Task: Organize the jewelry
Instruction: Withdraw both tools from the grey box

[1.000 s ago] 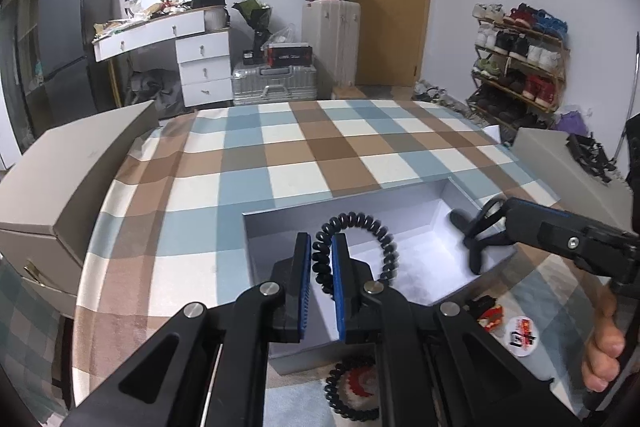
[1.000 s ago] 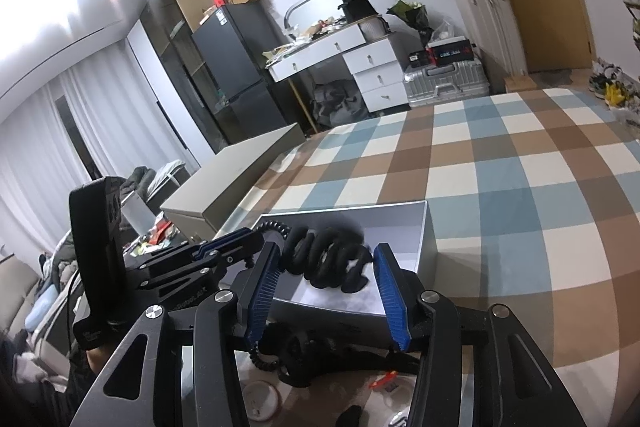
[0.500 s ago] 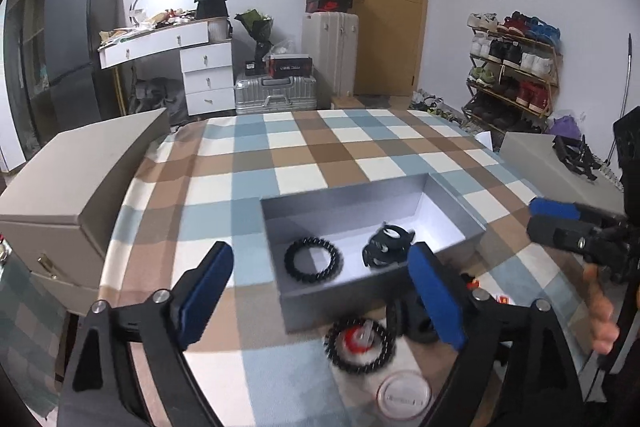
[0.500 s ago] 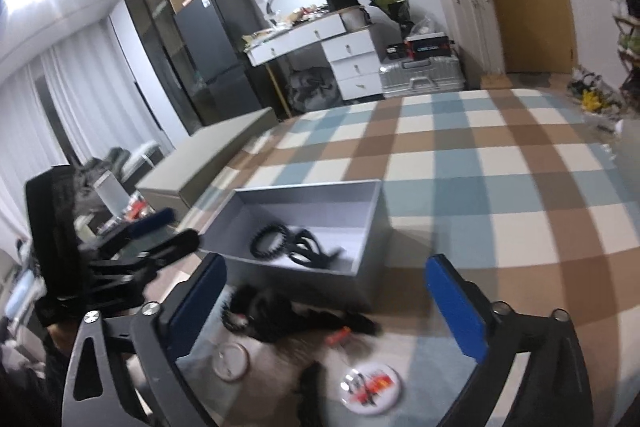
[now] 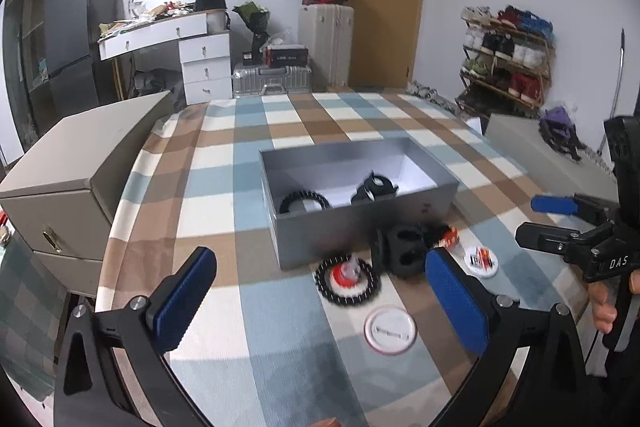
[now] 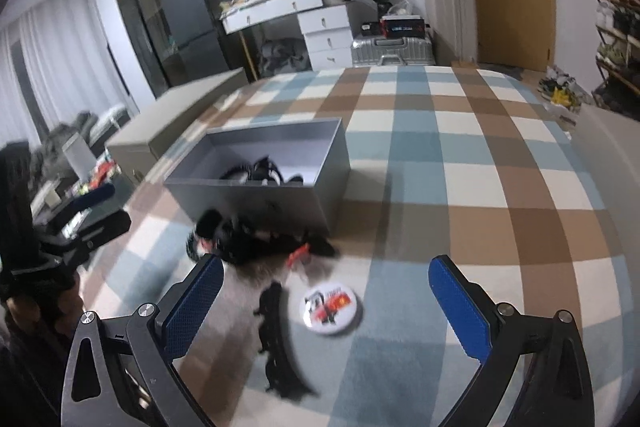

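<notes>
My left black claw w/ blue pads (image 5: 320, 301) just opened wide, nothing btwn jaws, angled down. Right black blue-padded claw (image 6: 326, 305) likewise spread, empty. My fingers (image 5: 602, 307) grip its handle.

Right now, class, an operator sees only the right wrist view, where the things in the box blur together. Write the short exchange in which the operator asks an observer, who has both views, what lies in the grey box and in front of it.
Operator: What is in the box?
Observer: In the grey box, a black beaded bracelet lies flat, apart from a bulkier black piece beside it.
Operator: And by the dark pile in front?
Observer: A second beaded bracelet lies on the checked cloth, ringing something red.
Operator: Anything I miss?
Observer: A white round disc lies nearer than that bracelet; your view does not show it.
</notes>
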